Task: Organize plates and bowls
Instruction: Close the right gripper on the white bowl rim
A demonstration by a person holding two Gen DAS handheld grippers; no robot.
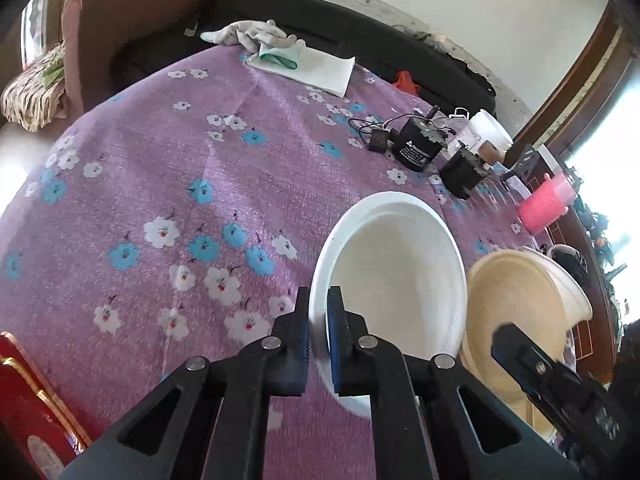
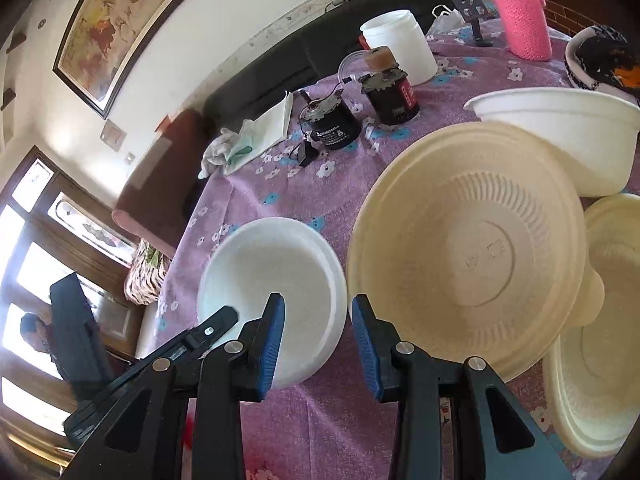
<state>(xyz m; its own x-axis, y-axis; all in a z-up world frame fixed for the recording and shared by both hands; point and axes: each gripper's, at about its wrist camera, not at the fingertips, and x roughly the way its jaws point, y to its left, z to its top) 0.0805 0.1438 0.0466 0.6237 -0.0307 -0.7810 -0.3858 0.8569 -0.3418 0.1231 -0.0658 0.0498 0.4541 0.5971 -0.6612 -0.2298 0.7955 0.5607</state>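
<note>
A: What sits around the dishes?

B: On the counter (image 1: 168, 168), under a purple flowered cloth, two black cylindrical motors (image 2: 334, 122) stand at the far side with a small black adapter (image 2: 305, 155) and a white plastic jar (image 2: 400, 46). Further right are a pink knitted bottle sleeve (image 2: 524, 26) and a black stand (image 2: 470, 4). A folded white cloth (image 1: 316, 68) and a glove lie at the far edge.

A: Any writing?

B: The nearer motor has a white label, too small to read. A red box (image 1: 28, 408) at the near left shows gold print, also unreadable.

A: And the tongs?

B: The left tongs (image 1: 319, 332) are clamped on the near rim of the white bowl (image 1: 396, 264), which is tilted, mouth up and toward the camera. The right tongs (image 2: 318, 338) stand open, gripping nothing, between that bowl and the beige plate (image 2: 472, 256).

A: How do the others lie?

B: The beige plate leans, its ribbed face toward the camera. A second white bowl (image 2: 568, 132) sits upright behind it, another beige dish (image 2: 600, 360) at the near right.
</note>
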